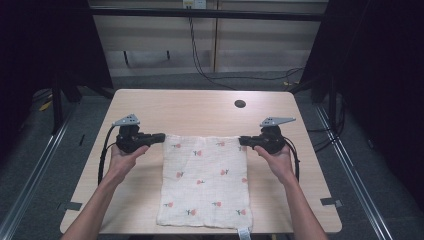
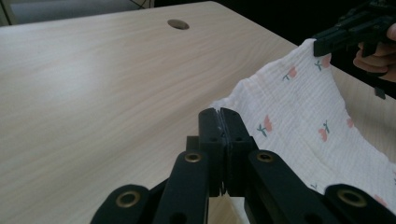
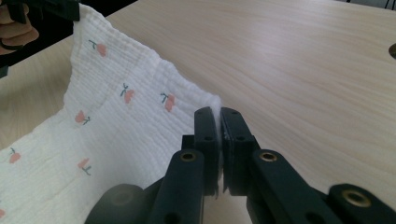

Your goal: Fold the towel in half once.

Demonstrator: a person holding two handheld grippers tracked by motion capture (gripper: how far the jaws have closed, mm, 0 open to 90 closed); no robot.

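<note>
— Currently, what is each tool gripping?
— Left gripper [image 1: 159, 136] is clamping the cloth [image 1: 205, 182] at its far left corner; right gripper [image 1: 243, 141] is clamping the far right corner. The cloth is trailing onto the table [image 1: 200, 107].
— Handling?
— Light, limp fabric is sagging; corners are offering the best hold.

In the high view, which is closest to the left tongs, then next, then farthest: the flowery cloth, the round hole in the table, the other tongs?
1. Flowery cloth: its far left corner is pinched in the left tongs.
2. Round hole: farther back, toward the right.
3. Right tongs: across the cloth's far edge, pinching its right corner; only slightly beyond the hole.
</note>
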